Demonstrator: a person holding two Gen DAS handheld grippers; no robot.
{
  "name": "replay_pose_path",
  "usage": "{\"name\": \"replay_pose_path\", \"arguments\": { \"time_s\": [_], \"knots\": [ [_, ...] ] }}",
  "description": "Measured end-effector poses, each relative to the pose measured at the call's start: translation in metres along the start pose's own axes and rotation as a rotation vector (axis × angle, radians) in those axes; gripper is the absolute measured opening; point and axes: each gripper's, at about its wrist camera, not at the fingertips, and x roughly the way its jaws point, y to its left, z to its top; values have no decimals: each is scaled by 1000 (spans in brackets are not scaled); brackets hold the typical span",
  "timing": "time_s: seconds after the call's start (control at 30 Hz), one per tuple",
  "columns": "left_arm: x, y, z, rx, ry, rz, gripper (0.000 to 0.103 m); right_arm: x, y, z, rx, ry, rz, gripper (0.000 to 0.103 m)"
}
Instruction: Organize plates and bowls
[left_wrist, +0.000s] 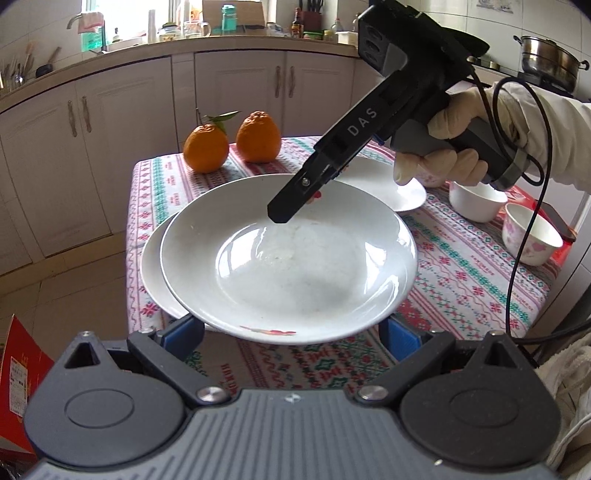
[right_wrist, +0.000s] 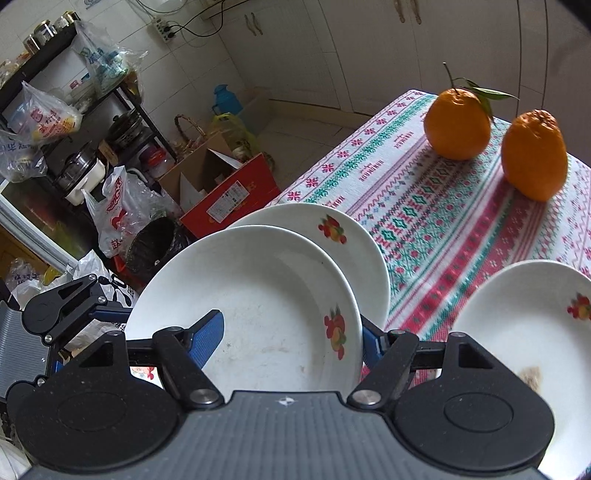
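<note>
Centrally on the patterned desk (left_wrist: 461, 266), a white plate (left_wrist: 288, 258) overlaps a lower plate (left_wrist: 155, 273). Right tongs (right_wrist: 291, 338) straddle its far rim, apart; left tongs (left_wrist: 291, 332) flank the near rim, apart.

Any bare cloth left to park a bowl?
Bare tablecloth lies between the two oranges and the stacked plates. Crowded: the third plate and two bowls fill the right side, under the right gripper.
</note>
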Motion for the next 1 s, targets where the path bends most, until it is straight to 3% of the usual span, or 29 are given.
{"name": "replay_pose_path", "arguments": {
  "time_s": [1.0],
  "knots": [
    [16,27,3,-38,33,-10,100,24,-13,10,26,28,-13,80]
  ]
}}
